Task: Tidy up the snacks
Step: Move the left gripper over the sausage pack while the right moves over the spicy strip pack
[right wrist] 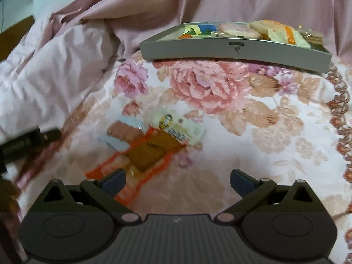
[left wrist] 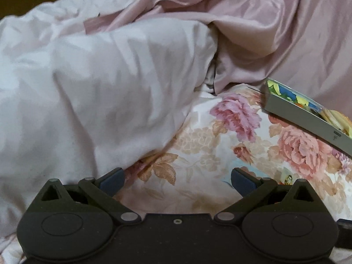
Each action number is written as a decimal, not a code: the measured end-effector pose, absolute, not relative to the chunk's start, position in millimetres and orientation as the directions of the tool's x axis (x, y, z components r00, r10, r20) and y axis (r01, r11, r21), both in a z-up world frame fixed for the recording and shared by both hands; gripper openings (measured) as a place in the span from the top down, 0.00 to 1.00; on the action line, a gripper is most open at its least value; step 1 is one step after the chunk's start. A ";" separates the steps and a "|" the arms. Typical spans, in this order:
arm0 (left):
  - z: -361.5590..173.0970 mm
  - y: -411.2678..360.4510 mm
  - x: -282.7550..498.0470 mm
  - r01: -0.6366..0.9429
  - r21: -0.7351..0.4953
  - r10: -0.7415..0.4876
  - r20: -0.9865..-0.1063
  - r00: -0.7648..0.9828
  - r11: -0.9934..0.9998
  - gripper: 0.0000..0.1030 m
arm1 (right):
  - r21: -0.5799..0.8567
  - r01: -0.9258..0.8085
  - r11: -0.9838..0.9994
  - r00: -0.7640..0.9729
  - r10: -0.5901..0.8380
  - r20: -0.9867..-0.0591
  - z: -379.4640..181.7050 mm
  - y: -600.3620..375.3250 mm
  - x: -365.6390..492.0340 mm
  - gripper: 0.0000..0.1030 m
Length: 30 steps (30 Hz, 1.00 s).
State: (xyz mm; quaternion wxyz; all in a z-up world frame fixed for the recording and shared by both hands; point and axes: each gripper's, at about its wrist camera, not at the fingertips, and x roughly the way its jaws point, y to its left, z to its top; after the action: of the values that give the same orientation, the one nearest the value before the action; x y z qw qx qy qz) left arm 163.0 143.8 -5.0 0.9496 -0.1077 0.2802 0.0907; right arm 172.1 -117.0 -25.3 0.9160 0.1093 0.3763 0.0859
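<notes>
A grey box (right wrist: 233, 48) holding several wrapped snacks stands at the back of the floral bedspread (right wrist: 242, 121); its corner shows at the right of the left wrist view (left wrist: 297, 114). Three loose snack packets lie before my right gripper (right wrist: 177, 181): an orange-edged cracker packet (right wrist: 147, 154), a pink biscuit packet (right wrist: 123, 133) and a white packet (right wrist: 182, 131). My right gripper is open and empty, just short of the cracker packet. My left gripper (left wrist: 177, 181) is open and empty over the bedspread, left of the box.
A crumpled pale pink duvet (left wrist: 88, 88) and a darker pink sheet (left wrist: 264, 22) pile up at the left and back. The bedspread's fringed edge (right wrist: 338, 118) runs down the right. The left gripper's dark body (right wrist: 24, 145) shows at the left edge of the right wrist view.
</notes>
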 end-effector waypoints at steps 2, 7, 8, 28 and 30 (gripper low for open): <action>-7.0 147.1 166.8 -0.232 -0.169 0.102 -0.554 0.826 0.958 0.01 | 0.308 -0.046 0.950 0.684 0.254 -0.684 -26.3 -114.9 183.2 0.00; -7.3 152.8 171.0 -0.236 -0.215 0.081 -0.551 0.831 0.948 0.01 | 0.405 0.067 0.912 0.634 0.274 -0.723 -40.9 -101.4 208.6 0.00; -7.5 154.1 171.3 -0.241 -0.224 0.081 -0.552 0.830 0.944 0.01 | 0.399 0.078 0.914 0.631 0.264 -0.729 -43.7 -96.2 211.6 0.00; -13.2 152.3 172.5 -0.215 -0.261 0.032 -0.565 0.825 0.941 0.01 | 0.118 -0.071 0.990 0.566 0.137 -0.813 -51.2 -56.5 225.5 0.01; -13.7 149.6 172.4 -0.198 -0.257 0.020 -0.563 0.826 0.946 0.01 | 0.106 -0.102 0.989 0.569 0.145 -0.809 -51.2 -65.2 222.3 0.01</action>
State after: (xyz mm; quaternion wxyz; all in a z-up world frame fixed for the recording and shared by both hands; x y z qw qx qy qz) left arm 172.4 149.6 -13.7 0.9430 -0.1540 0.2892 0.0580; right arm 222.3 -65.2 -51.2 0.8855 0.0239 0.4588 0.0698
